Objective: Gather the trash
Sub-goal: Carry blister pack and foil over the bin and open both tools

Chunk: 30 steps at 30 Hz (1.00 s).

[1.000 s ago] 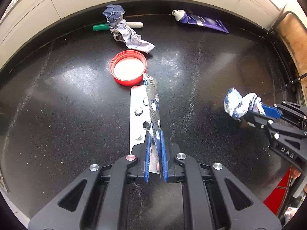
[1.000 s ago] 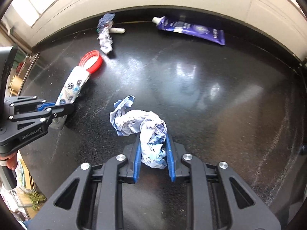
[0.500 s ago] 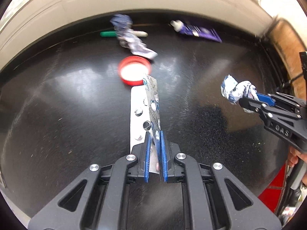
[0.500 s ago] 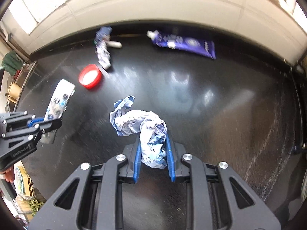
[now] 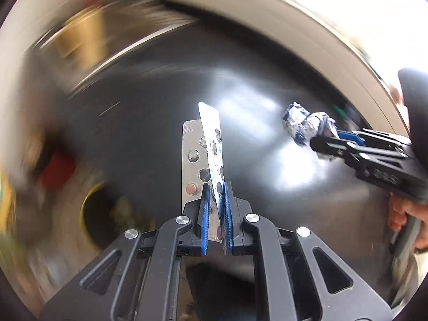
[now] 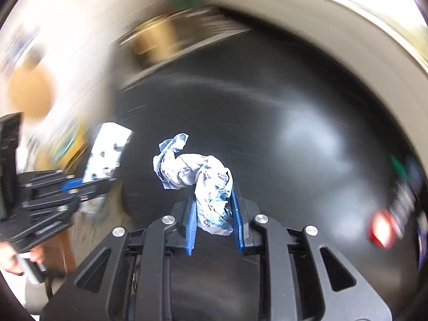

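Note:
My left gripper (image 5: 216,187) is shut on a silver blister pack (image 5: 211,144), which stands up from between the blue pads above the black counter (image 5: 149,123). My right gripper (image 6: 213,187) is shut on a crumpled blue-and-white wrapper (image 6: 203,176). In the left wrist view the right gripper (image 5: 325,136) comes in from the right edge with the crumpled wrapper (image 5: 307,123) at its tip. The right wrist view shows the left gripper (image 6: 107,179) at the left edge, with the blister pack (image 6: 107,149) in it. Both views are heavily blurred by motion.
A round dark opening with a yellowish rim (image 5: 99,214) lies low left in the left wrist view, too blurred to identify. A blurred red lid (image 6: 382,228) sits far right on the counter (image 6: 267,123). A hand (image 5: 401,211) holds the right gripper's handle. A light wall (image 5: 307,21) borders the counter.
Both grippers have swung fast to the left and rolled, each keeping its piece of trash. The red lid, tube and other wrapper have slid off to the right. The counter's left end came into view.

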Motion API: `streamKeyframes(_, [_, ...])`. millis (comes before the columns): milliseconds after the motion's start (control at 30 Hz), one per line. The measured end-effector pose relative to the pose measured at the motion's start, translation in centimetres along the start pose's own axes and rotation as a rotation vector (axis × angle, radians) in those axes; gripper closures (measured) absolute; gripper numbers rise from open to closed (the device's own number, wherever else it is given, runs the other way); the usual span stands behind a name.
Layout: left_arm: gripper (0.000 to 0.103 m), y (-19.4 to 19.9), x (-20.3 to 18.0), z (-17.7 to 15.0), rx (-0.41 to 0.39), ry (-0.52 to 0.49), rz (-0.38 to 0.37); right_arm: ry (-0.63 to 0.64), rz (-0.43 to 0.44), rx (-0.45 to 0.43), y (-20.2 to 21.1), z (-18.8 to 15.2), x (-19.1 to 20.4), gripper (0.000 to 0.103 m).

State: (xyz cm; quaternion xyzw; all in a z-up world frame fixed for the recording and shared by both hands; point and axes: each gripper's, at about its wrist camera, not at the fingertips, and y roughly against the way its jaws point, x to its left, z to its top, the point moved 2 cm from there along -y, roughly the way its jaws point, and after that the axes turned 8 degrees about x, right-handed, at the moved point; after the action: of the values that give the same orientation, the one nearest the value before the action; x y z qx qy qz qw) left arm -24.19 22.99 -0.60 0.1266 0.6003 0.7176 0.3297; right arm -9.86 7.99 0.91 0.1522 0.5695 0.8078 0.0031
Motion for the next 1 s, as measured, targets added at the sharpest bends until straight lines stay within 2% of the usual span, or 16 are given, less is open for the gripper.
streamKeyframes(100, [0.093,0.3,8.6,-4.4,-0.005,0.235,0.036,0.204,0.078,0.097,-4.4,3.0,9.2,0.08])
streamKeyframes(167, [0.093,-0.6,12.5,-7.1,0.005,0.36,0.034,0.307,0.11,0.167,-7.7,3.9,14.3,0.08])
streamKeyframes(267, [0.093,-3.5,17.4,-10.8,0.021,0.522,0.019,0.425,0.104,0.276,-13.6,4.4,20.5,0.08])
streamKeyframes(367, [0.093,-9.7,21.8,-13.6,0.065,0.684,-0.03,0.497,0.048,0.374,-20.9,4.6,24.3,0.08])
streamKeyframes(467, [0.093,-15.5,24.7,-14.5,0.093,0.801,-0.099,0.476,-0.006,0.481,-29.2,5.0,25.3,0.08])
streamKeyframes(533, [0.093,-18.6,26.1,-14.2,0.09,0.842,-0.133,0.457,-0.039,0.522,-33.5,5.2,25.2,0.08])
streamKeyframes(667, [0.093,-22.6,27.2,-13.4,0.096,0.866,-0.159,0.449,-0.077,0.562,-38.6,5.5,23.6,0.079])
streamKeyframes(767, [0.093,-24.2,27.3,-13.6,0.095,0.904,-0.179,0.453,-0.084,0.583,-40.7,5.5,23.1,0.079])
streamKeyframes(833, [0.093,-24.5,27.3,-13.9,0.087,0.91,-0.173,0.447,-0.084,0.597,-41.5,5.8,23.1,0.079])
streamKeyframes(867, [0.093,-24.4,27.5,-13.7,0.087,0.904,-0.139,0.436,-0.073,0.606,-41.9,5.9,23.0,0.078])
streamKeyframes(900, [0.09,-24.2,27.6,-14.0,0.087,0.906,-0.101,0.423,-0.065,0.605,-41.8,6.0,23.0,0.074])
streamKeyframes(933, [0.083,-23.9,27.6,-14.1,0.088,0.917,-0.079,0.415,-0.064,0.599,-41.9,6.2,23.1,0.055])
streamKeyframes(967, [0.057,-23.4,27.6,-14.3,0.076,0.942,-0.084,0.404,-0.039,0.588,-41.4,6.4,23.3,0.033])
streamKeyframes(1000, [0.027,-22.5,27.6,-14.5,0.048,0.968,-0.096,0.398,-0.013,0.581,-40.9,6.6,23.5,0.029])
